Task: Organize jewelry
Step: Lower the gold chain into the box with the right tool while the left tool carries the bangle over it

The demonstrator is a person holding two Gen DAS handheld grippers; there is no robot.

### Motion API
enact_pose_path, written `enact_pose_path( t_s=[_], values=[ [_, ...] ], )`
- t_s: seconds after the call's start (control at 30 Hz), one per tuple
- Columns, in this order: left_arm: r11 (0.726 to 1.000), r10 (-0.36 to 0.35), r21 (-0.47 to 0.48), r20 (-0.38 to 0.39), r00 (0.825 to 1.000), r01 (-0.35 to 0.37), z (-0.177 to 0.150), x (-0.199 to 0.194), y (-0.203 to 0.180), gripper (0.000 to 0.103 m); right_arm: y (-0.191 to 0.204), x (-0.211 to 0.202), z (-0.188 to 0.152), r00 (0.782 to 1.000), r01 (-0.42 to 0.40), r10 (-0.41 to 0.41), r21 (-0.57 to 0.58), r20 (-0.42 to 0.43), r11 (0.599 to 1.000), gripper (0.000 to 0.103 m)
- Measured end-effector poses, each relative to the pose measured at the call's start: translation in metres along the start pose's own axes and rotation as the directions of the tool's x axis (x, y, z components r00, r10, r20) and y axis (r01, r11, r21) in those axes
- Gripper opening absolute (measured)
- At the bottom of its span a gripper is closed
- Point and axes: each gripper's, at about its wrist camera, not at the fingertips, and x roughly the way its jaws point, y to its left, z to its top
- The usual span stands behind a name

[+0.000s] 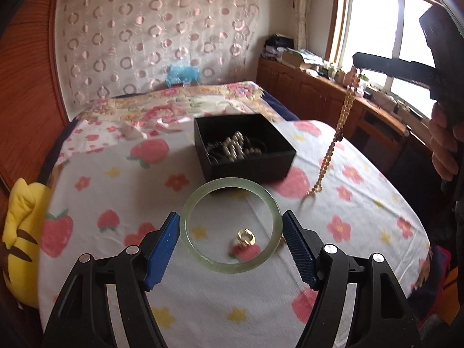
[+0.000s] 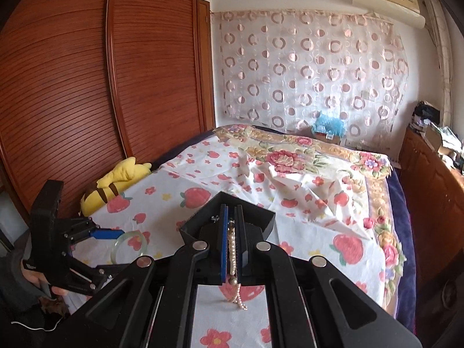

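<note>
- The left gripper (image 1: 230,249) has its jaws spread on either side of a green bangle (image 1: 230,224); the blue pads sit just beside its rim, and actual contact cannot be told
- The bangle lies flat on the strawberry sheet (image 1: 116,191) of the bed, just in front of the black box (image 1: 245,148)
- A gold ring (image 1: 246,237) rests on the sheet inside the bangle's circle
- The right gripper (image 2: 231,249) has its jaws pressed on a bead necklace (image 1: 337,133), which hangs down to the right of the box, its low end touching the sheet
- The box already holds beads and other pieces (image 1: 235,145)
- Risk: the bangle is smooth and round, so closing the pads off-centre would likely squirt it out sideways across the sheet
- Risk: the soft sheet may bunch between the pads and spoil the grip
- Risk: dragging or lifting the bangle could knock the ring and flick it away, since it sits inside the loop
- Risk: the necklace is pinched at only one spot; if it swings while carried over, its trailing end may snag on the box wall or drape outside it
- Risk: both grippers heading for the box together could collide
</note>
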Motion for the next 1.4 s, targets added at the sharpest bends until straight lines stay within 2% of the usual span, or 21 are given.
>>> enact_pose_path(
  t_s=[0.33,0.87,1.13,1.4],
  values=[
    [0.999,0.035,-0.002,0.057,0.998,-0.035,0.033,-0.009,0.016,0.069,0.0,-0.009,0.04,0.998,0.007,-0.006,-0.022,0.063,1.0,0.005],
    [1.0,0.021,0.018,0.108,0.994,-0.023,0.073,-0.012,0.008,0.069,-0.003,0.015,0.08,0.998,0.025,-0.023,-0.042,0.057,0.999,0.005],
    [1.0,0.009,0.017,0.117,0.993,-0.011,0.083,-0.011,0.001,0.069,-0.012,0.029,0.08,0.999,0.027,-0.026,-0.024,0.033,0.999,0.005],
    [0.999,0.018,0.033,0.097,0.995,-0.021,0.09,0.006,-0.002,0.069,-0.013,0.072,0.044,0.998,0.009,-0.007,0.024,-0.07,1.0,0.005]
  ],
)
